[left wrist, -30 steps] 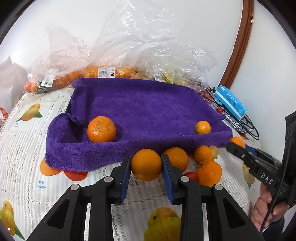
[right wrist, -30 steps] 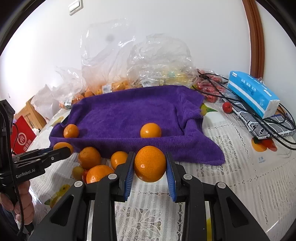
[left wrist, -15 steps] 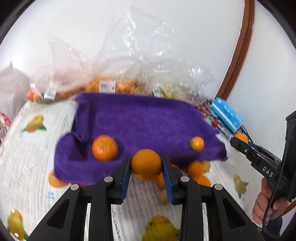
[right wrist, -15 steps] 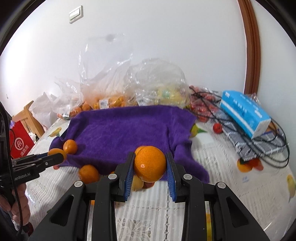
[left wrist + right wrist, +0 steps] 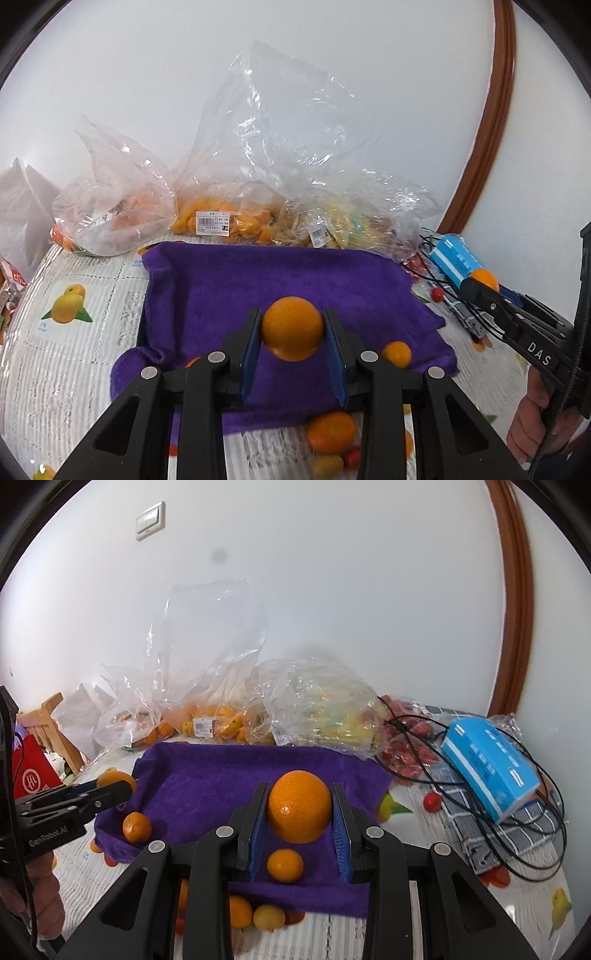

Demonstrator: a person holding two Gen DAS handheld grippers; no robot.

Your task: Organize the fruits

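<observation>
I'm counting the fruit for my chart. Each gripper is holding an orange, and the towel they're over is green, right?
Almost. Each gripper does hold an orange: the left gripper has one orange, the right gripper another. But the towel is purple, not green; both wrist views show it.

"DAS" on right gripper (image 5: 480,286), "GenRobot.AI" on left gripper (image 5: 122,788)

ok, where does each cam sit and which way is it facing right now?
Left wrist: on the left gripper, looking along its fingers down at the purple towel and bags by the wall; its fingers clamp an orange; the right gripper and a hand show at right.
Right wrist: on the right gripper, same heading, clamping its own orange; the left gripper and a hand show at left.
Shared: towel, bags, blue box, each other's gripper.
</observation>
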